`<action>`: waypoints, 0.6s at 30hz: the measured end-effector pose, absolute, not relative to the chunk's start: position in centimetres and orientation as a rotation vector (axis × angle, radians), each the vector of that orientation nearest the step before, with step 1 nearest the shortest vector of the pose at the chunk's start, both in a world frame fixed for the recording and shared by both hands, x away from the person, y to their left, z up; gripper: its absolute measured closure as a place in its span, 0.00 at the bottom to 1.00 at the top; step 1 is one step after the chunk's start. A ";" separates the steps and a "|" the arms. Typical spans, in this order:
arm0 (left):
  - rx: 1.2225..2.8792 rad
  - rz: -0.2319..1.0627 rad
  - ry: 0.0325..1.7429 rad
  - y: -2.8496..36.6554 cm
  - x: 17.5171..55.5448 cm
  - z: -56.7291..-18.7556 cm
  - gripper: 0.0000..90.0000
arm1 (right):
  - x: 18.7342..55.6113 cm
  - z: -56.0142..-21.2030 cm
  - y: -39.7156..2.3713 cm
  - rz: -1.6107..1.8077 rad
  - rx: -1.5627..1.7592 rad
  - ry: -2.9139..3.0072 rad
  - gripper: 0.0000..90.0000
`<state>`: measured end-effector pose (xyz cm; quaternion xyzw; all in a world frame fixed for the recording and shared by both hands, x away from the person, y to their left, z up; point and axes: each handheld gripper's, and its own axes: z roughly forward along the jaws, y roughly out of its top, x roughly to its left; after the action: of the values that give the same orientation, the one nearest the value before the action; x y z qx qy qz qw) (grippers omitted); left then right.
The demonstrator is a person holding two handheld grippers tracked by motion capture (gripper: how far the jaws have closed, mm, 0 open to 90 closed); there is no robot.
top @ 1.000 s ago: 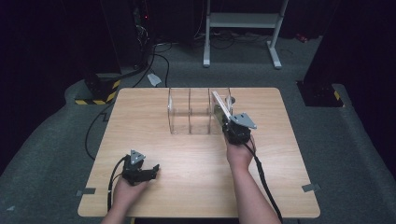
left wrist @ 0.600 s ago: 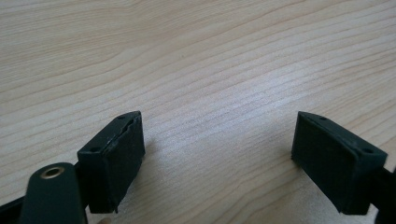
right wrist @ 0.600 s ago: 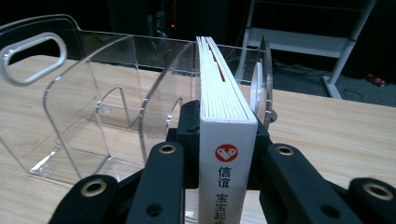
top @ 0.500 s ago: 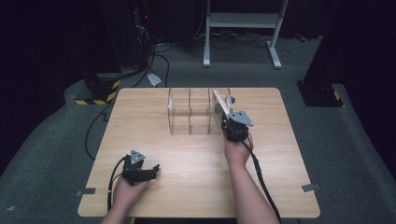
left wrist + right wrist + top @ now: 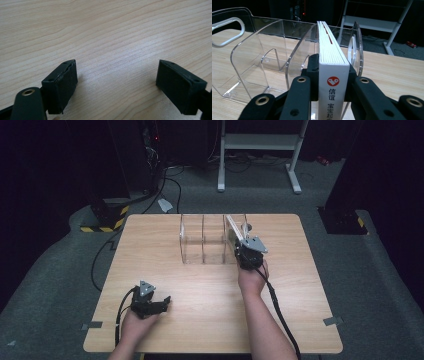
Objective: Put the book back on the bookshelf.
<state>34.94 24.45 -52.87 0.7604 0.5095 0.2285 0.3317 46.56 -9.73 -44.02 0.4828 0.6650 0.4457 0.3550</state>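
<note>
With the right gripper (image 5: 334, 82) clamped on the spine of the white book (image 5: 331, 50), keep it upright and lower it into the rightmost slot of the clear acrylic divider rack (image 5: 210, 240), while the left gripper (image 5: 117, 85) rests wide open, well clear of the rack.

A light wooden table (image 5: 165, 250) with rounded corners is being shown standing on grey carpet. A clear plastic file rack (image 5: 202, 240) with upright dividers is being carried directly on its far middle part. The left gripper (image 5: 161, 303) is being rested on the near left area of the tabletop, where bare wood grain (image 5: 112, 37) is being seen.
</note>
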 end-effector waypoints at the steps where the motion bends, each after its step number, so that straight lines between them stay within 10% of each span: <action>1: 1.987 0.597 1.331 24.4 34.9 -52.9 0.19 | 46.6 -44.0 -9.7 1.152 1.250 1.719 0.84; 18: 1.987 0.596 1.329 24.4 34.9 -52.9 0.19 | 46.0 -45.1 -10.4 1.158 1.326 1.705 0.83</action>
<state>34.93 24.43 -52.88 0.7607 0.5086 0.2281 0.3325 46.01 -10.39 -45.10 0.5092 0.6546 0.4447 0.3384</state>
